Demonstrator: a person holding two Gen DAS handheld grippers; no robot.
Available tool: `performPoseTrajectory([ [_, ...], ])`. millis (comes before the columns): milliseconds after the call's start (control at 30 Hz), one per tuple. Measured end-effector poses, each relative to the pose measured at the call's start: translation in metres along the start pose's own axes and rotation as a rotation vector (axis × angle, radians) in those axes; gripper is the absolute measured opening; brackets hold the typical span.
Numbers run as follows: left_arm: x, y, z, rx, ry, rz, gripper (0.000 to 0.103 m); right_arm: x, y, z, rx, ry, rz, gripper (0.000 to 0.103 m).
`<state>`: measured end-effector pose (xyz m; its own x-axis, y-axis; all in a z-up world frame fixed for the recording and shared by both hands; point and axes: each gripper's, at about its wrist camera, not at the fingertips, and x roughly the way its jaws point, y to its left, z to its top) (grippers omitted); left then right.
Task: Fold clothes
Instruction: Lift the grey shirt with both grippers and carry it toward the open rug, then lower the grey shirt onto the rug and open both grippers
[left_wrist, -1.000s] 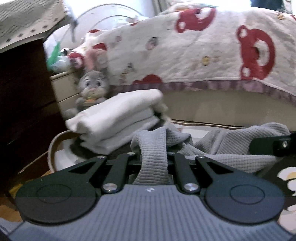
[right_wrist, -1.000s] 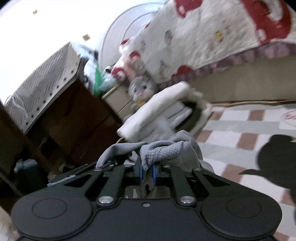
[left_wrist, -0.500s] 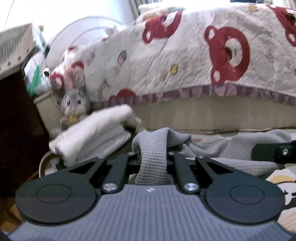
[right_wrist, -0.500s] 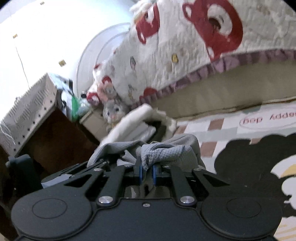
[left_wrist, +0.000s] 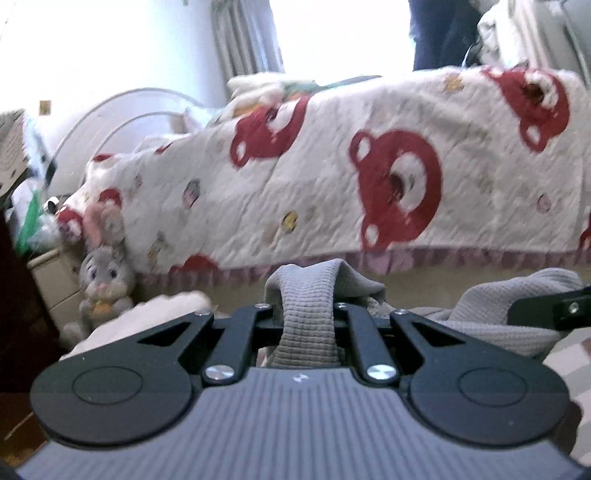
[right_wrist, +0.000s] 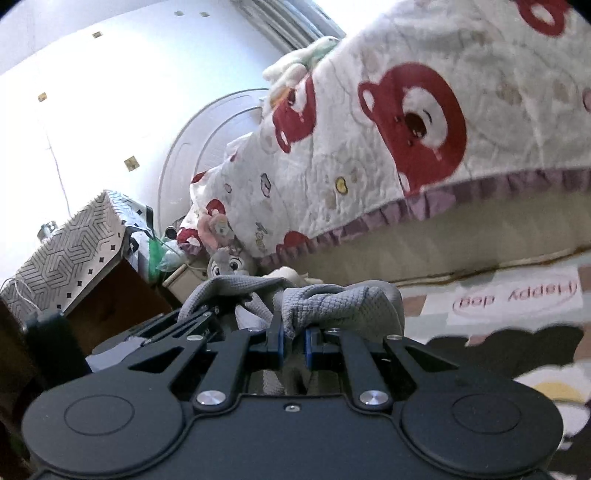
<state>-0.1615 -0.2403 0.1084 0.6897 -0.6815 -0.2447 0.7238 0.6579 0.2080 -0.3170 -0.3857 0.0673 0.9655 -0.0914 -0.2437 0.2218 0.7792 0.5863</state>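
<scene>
A grey waffle-knit garment (left_wrist: 308, 295) hangs between both grippers, held up off the floor. My left gripper (left_wrist: 308, 314) is shut on a ribbed band of it, which drapes over the jaws and hides the fingertips. In the right wrist view, my right gripper (right_wrist: 293, 341) is shut on a bunched fold of the same grey garment (right_wrist: 340, 302); its blue pads (right_wrist: 280, 341) pinch the cloth. The right gripper's black body (left_wrist: 554, 310) shows at the right edge of the left wrist view, with the cloth stretched toward it.
A bed with a red bear quilt (left_wrist: 369, 177) fills the background. A grey rabbit plush (left_wrist: 105, 278) sits by a pale drawer unit (left_wrist: 51, 280). White folded cloth (left_wrist: 147, 314) lies low on the left. A dark cabinet (right_wrist: 122, 299) and patterned floor mat (right_wrist: 517, 299) are nearby.
Both grippers have risen and swung with the grey garment still pinched. The white folded pile and the rabbit have dropped lower and left in view; more of the quilt shows.
</scene>
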Motion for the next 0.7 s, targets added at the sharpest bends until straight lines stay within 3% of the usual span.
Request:
performPoseTrajectory([
  [200, 0.026, -0.011, 0.032, -0.010, -0.060, -0.077, 0.010, -0.005, 0.007, 0.051, -0.213, 0.013, -0.129, 0.013],
  [233, 0.042, -0.014, 0.028, -0.021, -0.026, -0.093, 0.010, -0.004, 0.004, 0.058, -0.231, 0.012, -0.154, 0.013],
  [333, 0.090, -0.022, 0.016, -0.054, 0.078, -0.141, 0.023, 0.009, -0.024, 0.071, -0.249, 0.015, -0.251, 0.018],
  [367, 0.106, -0.024, 0.010, -0.065, 0.116, -0.157, 0.039, 0.017, -0.039, 0.069, -0.244, 0.015, -0.299, 0.022],
  [400, 0.123, -0.023, -0.004, -0.081, 0.171, -0.173, 0.050, 0.026, -0.057, 0.064, -0.243, 0.018, -0.355, 0.028],
  [433, 0.138, -0.021, -0.019, -0.089, 0.222, -0.183, 0.050, 0.035, -0.076, 0.058, -0.239, 0.023, -0.410, 0.039],
  [533, 0.154, -0.022, -0.070, -0.016, 0.307, -0.143, 0.050, 0.046, -0.132, 0.029, -0.173, 0.085, -0.576, 0.041],
  [600, 0.151, -0.017, -0.105, 0.010, 0.336, -0.156, 0.053, 0.047, -0.154, 0.018, -0.159, 0.183, -0.628, 0.041],
  [700, 0.144, -0.004, -0.146, -0.032, 0.387, -0.246, 0.058, 0.043, -0.163, 0.016, -0.178, 0.199, -0.632, 0.045],
])
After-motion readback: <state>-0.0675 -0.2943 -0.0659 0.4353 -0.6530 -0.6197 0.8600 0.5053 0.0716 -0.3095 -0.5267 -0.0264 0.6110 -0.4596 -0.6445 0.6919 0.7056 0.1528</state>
